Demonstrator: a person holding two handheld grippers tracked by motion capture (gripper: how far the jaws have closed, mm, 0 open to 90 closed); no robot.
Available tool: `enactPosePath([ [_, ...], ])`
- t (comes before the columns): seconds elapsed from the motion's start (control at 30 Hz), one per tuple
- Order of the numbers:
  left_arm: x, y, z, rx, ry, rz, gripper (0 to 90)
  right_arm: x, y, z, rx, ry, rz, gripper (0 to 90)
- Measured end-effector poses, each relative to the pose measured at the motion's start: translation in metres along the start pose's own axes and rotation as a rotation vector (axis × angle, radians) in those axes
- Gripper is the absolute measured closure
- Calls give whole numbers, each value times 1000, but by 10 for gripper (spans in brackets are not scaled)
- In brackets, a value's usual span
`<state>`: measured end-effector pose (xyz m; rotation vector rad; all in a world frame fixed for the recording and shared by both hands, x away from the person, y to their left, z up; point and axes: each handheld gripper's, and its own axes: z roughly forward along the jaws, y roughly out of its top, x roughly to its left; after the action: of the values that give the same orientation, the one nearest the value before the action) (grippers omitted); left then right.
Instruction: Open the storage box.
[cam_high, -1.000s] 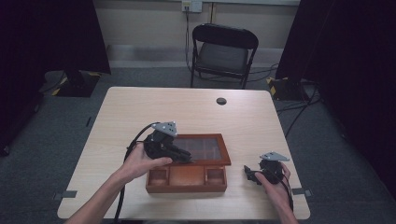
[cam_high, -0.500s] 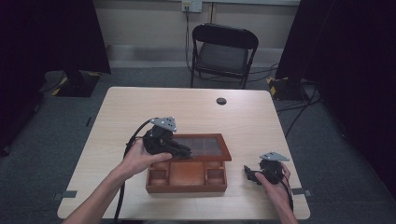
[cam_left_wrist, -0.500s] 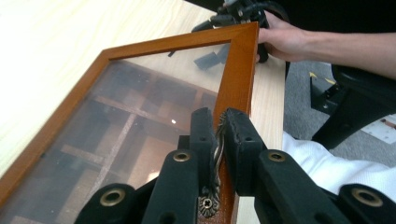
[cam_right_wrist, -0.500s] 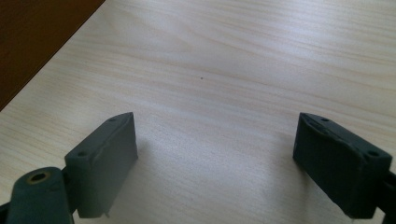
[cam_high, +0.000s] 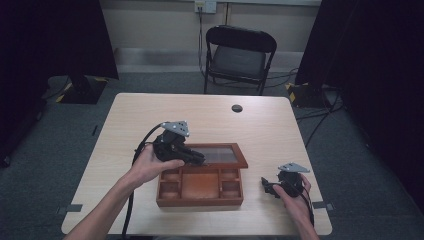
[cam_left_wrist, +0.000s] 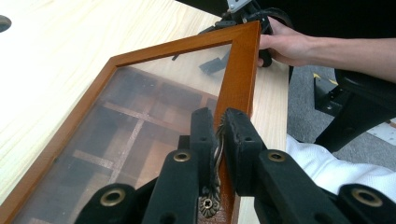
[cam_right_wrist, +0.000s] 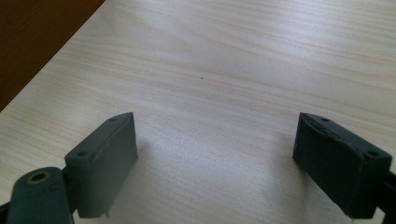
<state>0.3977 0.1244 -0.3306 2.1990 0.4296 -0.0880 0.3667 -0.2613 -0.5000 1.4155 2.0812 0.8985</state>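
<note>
**Glass lid held half-raised by its brass handle**

The wooden box (cam_high: 200, 187) sits near the front edge of the surface (cam_high: 150, 115), its compartments exposed under a glass-paned lid (cam_high: 220, 155) that stands tilted up on its rear hinge. A small brass handle (cam_left_wrist: 215, 154) on the lid's front rail is pinched between the jaws of the left gripper (cam_left_wrist: 218, 140), which are closed tight on it. The step in hand appears to be swinging the lid; whether open or shut cannot be told. The next move calls for following the hinge's arc without twisting the thin handle. The right gripper (cam_high: 272, 186) rests on the surface just beside the box's right end, jaws spread wide and holding nothing.
</note>
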Motion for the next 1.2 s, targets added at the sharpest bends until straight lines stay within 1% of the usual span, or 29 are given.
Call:
enactPosePath([
  [0.07,0,1,0,-5,-1,-1,821,0,0,0,0,0,0,127],
  [0.23,1,5,-3,4,10,2,822,0,0,0,0,0,0,126],
  [0.27,2,6,-2,-4,11,-1,822,0,0,0,0,0,0,126],
  [0.3,3,6,-3,6,8,8,821,0,0,0,0,0,0,126],
  [0.37,2,7,-3,14,9,6,822,0,0,0,0,0,0,126],
  [0.4,2,7,-3,5,10,0,822,0,0,0,0,0,0,126],
  [0.53,3,9,-5,0,16,-2,823,0,0,0,0,0,0,126],
  [0.57,4,10,-5,-1,17,6,822,0,0,0,0,0,0,126],
  [0.63,4,12,-6,-1,27,4,823,0,0,0,0,0,0,126],
  [0.67,5,13,-7,12,27,11,823,0,0,0,0,0,0,126],
  [0.77,5,13,-7,6,25,1,823,0,0,0,0,0,0,126],
  [0.8,5,13,-8,9,30,8,823,0,0,0,0,0,0,126],
  [0.97,5,15,-6,-1,32,3,824,0,0,0,0,0,0,126],
  [1.0,6,16,-7,10,34,16,824,0,0,0,0,0,0,127],
  [1.07,7,17,-7,13,34,18,825,0,0,0,0,0,0,126],
  [1.13,7,18,-7,-2,35,3,825,0,0,0,0,1,0,126],
  [1.2,7,18,-8,6,33,11,825,0,0,0,0,0,0,127],
])
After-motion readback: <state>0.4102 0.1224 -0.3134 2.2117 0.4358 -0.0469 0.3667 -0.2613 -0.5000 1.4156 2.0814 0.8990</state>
